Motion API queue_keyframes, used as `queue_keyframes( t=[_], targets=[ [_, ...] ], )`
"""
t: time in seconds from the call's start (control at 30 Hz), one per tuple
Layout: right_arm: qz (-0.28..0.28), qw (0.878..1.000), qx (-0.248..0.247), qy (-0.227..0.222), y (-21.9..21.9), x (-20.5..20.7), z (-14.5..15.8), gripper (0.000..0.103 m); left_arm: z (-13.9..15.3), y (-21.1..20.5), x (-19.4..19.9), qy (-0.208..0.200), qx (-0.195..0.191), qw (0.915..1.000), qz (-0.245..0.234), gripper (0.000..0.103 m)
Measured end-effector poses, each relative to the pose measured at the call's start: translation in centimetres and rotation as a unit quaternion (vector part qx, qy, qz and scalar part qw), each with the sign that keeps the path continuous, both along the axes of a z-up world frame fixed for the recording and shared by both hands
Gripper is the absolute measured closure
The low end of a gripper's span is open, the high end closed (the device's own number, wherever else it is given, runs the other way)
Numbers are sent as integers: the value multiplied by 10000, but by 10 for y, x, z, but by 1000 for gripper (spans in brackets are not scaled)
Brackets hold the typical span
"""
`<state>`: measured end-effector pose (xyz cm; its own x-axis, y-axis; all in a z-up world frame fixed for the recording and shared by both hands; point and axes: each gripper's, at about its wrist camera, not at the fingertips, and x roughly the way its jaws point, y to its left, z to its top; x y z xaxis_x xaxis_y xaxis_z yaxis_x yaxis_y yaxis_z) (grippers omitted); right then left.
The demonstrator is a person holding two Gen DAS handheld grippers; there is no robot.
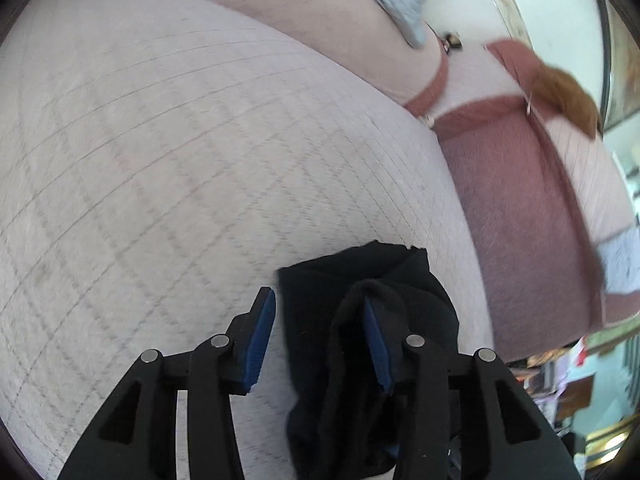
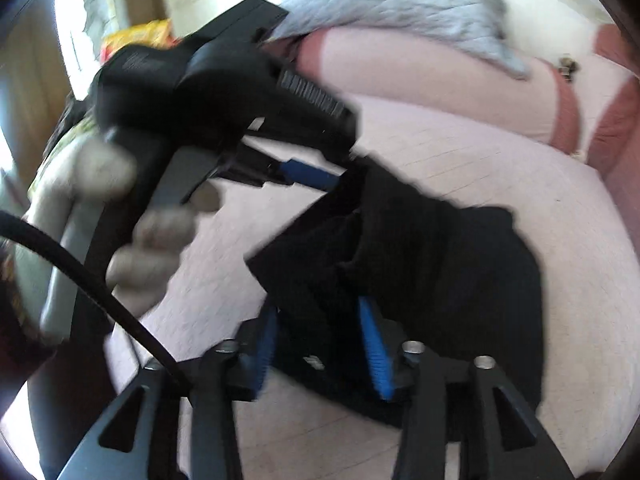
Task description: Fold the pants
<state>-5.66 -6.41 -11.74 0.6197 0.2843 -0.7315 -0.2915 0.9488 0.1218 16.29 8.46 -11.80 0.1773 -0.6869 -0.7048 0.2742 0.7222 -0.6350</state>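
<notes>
The black pants lie bunched on the pale pink quilted bed. In the left wrist view my left gripper stands open, with black pants cloth between its blue pads and draped over the right finger. In the right wrist view my right gripper is open, its blue pads on either side of a fold of the pants. The left gripper also shows there, held by a hand, its blue finger at the pants' far edge.
A pink and rust-red blanket lies to the right on the bed. A grey quilted pillow sits at the back. A black cable runs along the left. Clutter stands beyond the bed's right edge.
</notes>
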Motion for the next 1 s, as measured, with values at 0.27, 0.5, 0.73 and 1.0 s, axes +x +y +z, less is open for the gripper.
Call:
queue_keyframes(
  t=[0.27, 0.5, 0.73, 1.0],
  targets=[
    [72, 9990, 418, 167, -40, -30, 24, 48, 23, 36, -16, -306, 15, 9984, 477, 59],
    [-1357, 9878, 710, -275, -142, -15, 61, 48, 54, 23, -41, -557, -80, 9960, 700, 59],
    [-1503, 9876, 405, 199, -154, 67, 38, 48, 28, -50, -67, -821, 1550, 9838, 375, 59],
    [-1680, 9774, -613, 1130, -157, 149, -25, 39, 0, -40, -87, -798, 1432, 9858, 377, 53]
  ],
)
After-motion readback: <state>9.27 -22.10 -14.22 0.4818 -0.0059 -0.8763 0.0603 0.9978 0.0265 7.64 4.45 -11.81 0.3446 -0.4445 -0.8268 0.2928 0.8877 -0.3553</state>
